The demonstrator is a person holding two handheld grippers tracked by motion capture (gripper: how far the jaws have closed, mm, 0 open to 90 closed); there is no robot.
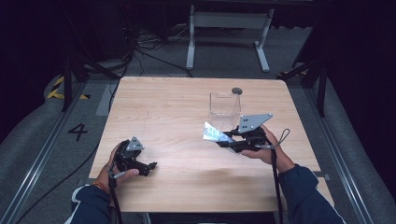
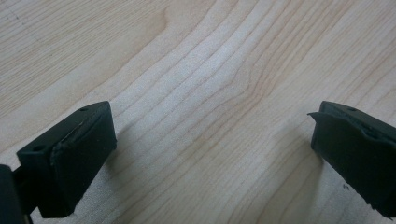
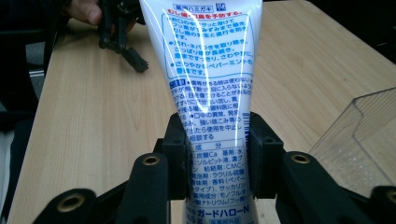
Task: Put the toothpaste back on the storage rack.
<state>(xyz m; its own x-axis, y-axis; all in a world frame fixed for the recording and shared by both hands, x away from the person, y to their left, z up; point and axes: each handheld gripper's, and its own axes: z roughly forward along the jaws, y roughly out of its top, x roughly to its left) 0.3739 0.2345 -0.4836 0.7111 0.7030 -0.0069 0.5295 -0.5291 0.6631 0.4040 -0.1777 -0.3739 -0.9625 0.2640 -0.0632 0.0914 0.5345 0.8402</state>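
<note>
Glossy white tube [image 3: 212,93] pinched between matte black fingers [image 3: 175,154].

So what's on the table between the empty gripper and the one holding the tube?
Nothing: in the high view only bare wooden table lies between the left gripper and the right gripper clamping the white tube.

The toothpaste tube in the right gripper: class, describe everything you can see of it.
The toothpaste tube is soft, glossy white plastic, printed with blue Japanese text in boxes and a red line near its wide flat end. The right gripper clamps it across the narrower part, one jaw on each side. In the high view it is held above the wooden table, flat end pointing away from the hand, near the clear box.
</note>
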